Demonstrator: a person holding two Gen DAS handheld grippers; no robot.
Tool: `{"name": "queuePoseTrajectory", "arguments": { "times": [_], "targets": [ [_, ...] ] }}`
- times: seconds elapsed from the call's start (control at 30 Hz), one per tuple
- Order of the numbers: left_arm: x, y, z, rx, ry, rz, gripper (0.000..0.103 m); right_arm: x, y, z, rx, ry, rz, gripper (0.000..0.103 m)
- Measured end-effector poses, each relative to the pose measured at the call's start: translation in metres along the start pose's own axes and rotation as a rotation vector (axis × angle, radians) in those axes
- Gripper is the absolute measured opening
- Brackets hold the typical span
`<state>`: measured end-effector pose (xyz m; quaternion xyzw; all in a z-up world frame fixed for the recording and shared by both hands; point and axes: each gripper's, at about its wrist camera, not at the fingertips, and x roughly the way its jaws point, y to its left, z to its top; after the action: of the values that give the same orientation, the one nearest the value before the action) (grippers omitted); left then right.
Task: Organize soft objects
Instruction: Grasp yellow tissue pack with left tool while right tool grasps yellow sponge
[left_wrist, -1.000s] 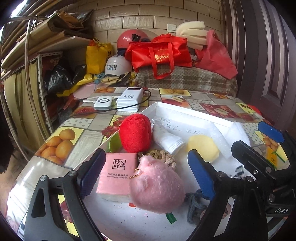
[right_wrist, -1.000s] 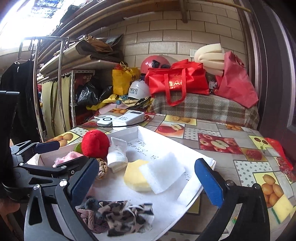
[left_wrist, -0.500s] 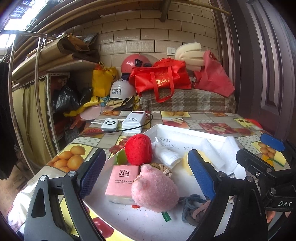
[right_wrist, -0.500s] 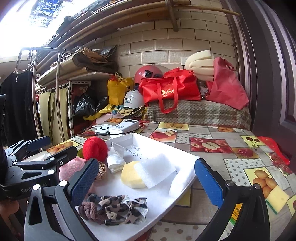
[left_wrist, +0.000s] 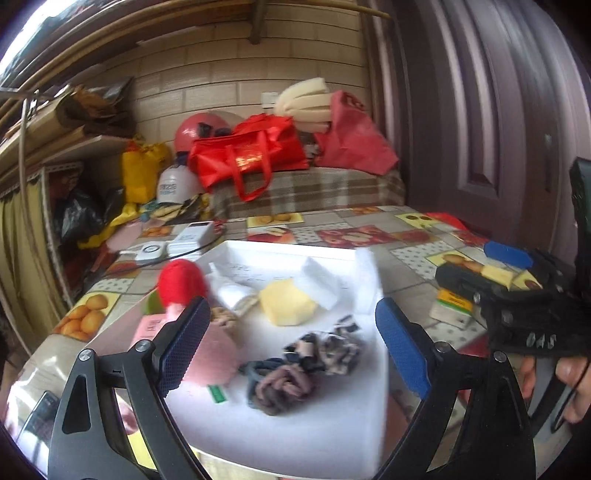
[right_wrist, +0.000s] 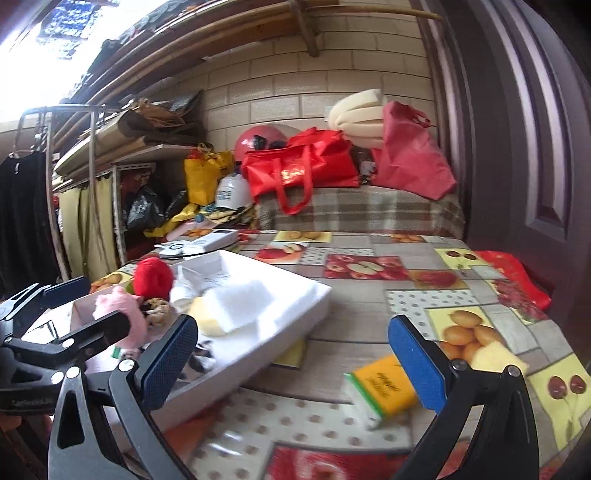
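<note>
A white tray (left_wrist: 291, 424) holds the soft things: a red pom ball (left_wrist: 181, 280), a pink fluffy ball (left_wrist: 216, 356), a yellow sponge (left_wrist: 286, 301), white foam (left_wrist: 319, 277) and a heap of scrunchies (left_wrist: 295, 369). My left gripper (left_wrist: 291, 347) hangs open above the scrunchies with nothing between its fingers. My right gripper (right_wrist: 295, 354) is open over the table just right of the tray (right_wrist: 258, 354). A yellow tissue pack (right_wrist: 380, 387) lies on the cloth by its right finger, apart from the pads. A hand carries the right gripper (left_wrist: 509, 280) at the right edge of the left wrist view.
A pink tissue pack (left_wrist: 147, 326) and a rope knot (left_wrist: 221, 314) also lie in the tray. Beyond it are a white power bank (left_wrist: 192, 234) with a cable, red bags (left_wrist: 251, 155) on a plaid-covered bench, and a door (right_wrist: 535, 147) at the right.
Both grippers have swung to the right. The left one went from over the pink ball to over the scrunchies. The right one left the tray, and the yellow pack has come into view.
</note>
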<state>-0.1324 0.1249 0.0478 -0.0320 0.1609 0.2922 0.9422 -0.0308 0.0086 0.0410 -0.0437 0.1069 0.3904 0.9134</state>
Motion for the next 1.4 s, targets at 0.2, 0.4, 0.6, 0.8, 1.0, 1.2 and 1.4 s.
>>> {"name": "queuePoseTrajectory", "arguments": {
  "times": [0.2,0.4,0.6,0.8,1.0,1.2,1.4],
  "targets": [
    [0.013,-0.038,0.003,0.050,0.078,-0.112,0.092,-0.016,-0.064,-0.004,0.066,0.018,-0.138,0.103],
    [0.038,-0.107,0.003,0.215,0.177,-0.241,0.092,-0.018,-0.137,-0.007,0.144,0.087,-0.266,0.103],
    [0.090,-0.149,0.016,0.235,0.261,-0.299,0.092,0.023,-0.187,-0.019,0.197,0.355,-0.179,0.103],
    [0.133,-0.174,0.022,0.281,0.344,-0.296,0.092,0.046,-0.183,-0.029,0.142,0.492,-0.207,0.103],
    [0.156,-0.191,0.019,0.330,0.419,-0.325,0.092,0.057,-0.174,-0.034,0.078,0.566,-0.224,0.096],
    [0.163,-0.195,0.014,0.337,0.467,-0.354,0.054,0.056,-0.167,-0.030,0.028,0.539,-0.215,0.048],
    [0.141,-0.202,0.014,0.394,0.365,-0.376,0.049,0.057,-0.156,-0.026,-0.034,0.512,-0.233,0.042]
  ]
}}
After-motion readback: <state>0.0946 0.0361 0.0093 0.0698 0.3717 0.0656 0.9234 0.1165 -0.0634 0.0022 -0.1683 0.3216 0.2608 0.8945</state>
